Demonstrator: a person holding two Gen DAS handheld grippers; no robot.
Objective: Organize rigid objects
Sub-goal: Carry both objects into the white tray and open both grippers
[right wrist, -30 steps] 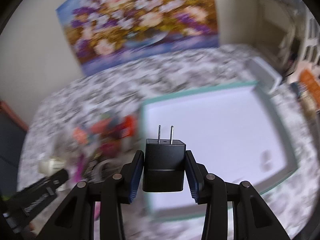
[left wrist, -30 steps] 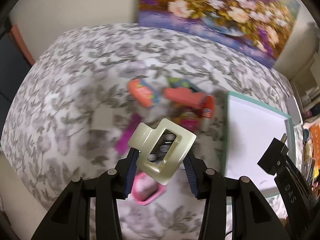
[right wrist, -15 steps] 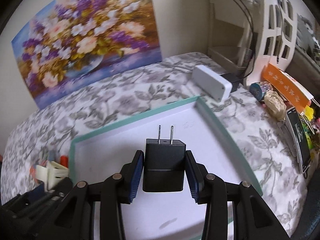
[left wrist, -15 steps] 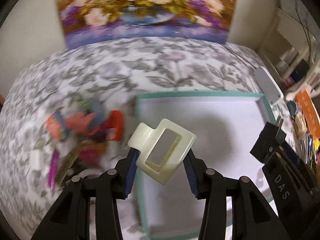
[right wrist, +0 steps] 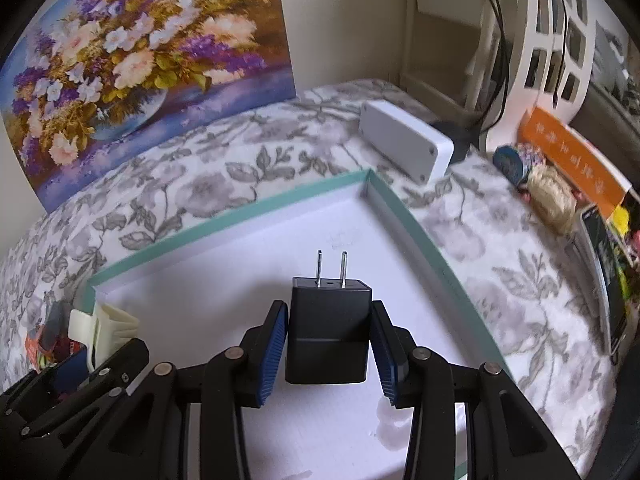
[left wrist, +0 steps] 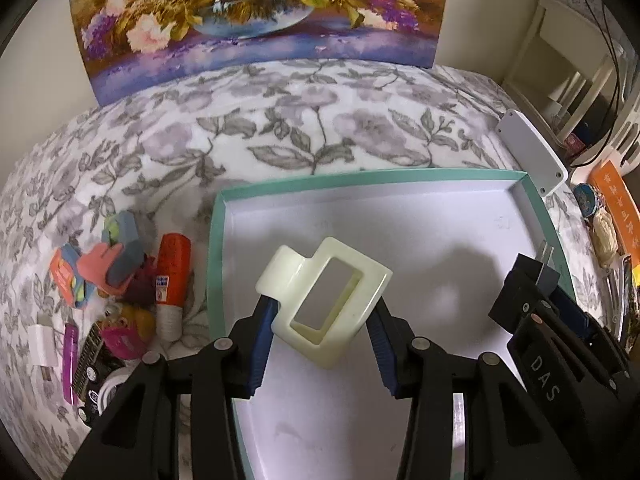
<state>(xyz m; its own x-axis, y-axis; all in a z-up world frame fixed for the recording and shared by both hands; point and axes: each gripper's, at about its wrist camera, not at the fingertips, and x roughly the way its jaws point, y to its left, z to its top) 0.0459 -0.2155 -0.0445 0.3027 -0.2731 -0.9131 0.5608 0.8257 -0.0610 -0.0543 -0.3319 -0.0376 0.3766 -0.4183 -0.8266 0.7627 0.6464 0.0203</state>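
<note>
My left gripper is shut on a cream hair claw clip and holds it above the left half of a teal-rimmed white tray. My right gripper is shut on a black plug adapter, prongs pointing forward, above the same tray. The right gripper also shows in the left wrist view at the tray's right side. The clip also shows in the right wrist view at lower left. The tray floor under both grippers is bare.
A pile of small items lies left of the tray: an orange tube, pink and blue pieces, a purple stick, a white block. A white box sits beyond the tray's far right corner. Books and clutter line the right edge.
Both grippers have swung right from the item pile to above the tray, each still holding its object. The views have gone from blurred to steady.
</note>
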